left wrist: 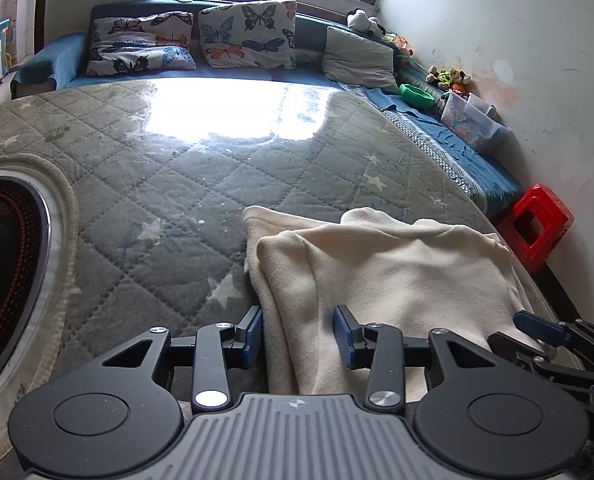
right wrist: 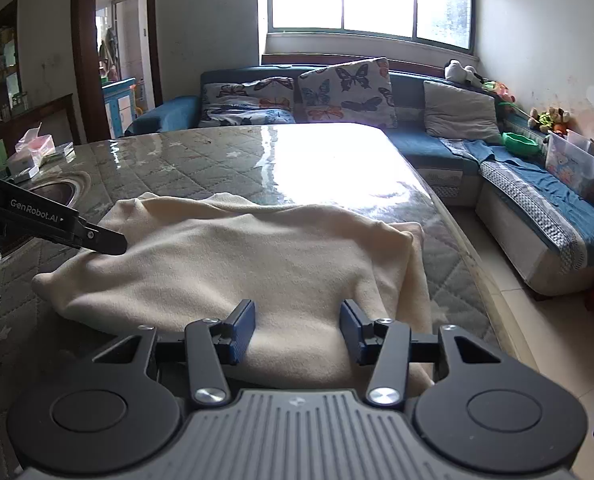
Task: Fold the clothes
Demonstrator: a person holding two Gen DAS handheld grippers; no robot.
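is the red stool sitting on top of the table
No, the red stool stands on the floor beside the wall, past the edge of the quilted table.

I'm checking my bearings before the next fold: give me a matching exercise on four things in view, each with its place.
Things:
1. cream garment
2. red stool
3. green bowl
4. butterfly cushions

Places:
A. on the floor by the wall
B. against the sofa back under the window
C. on the quilted table, in front of both grippers' jaws
D. on the blue sofa seat, near the soft toys

Pairs: 1-C, 2-A, 3-D, 4-B
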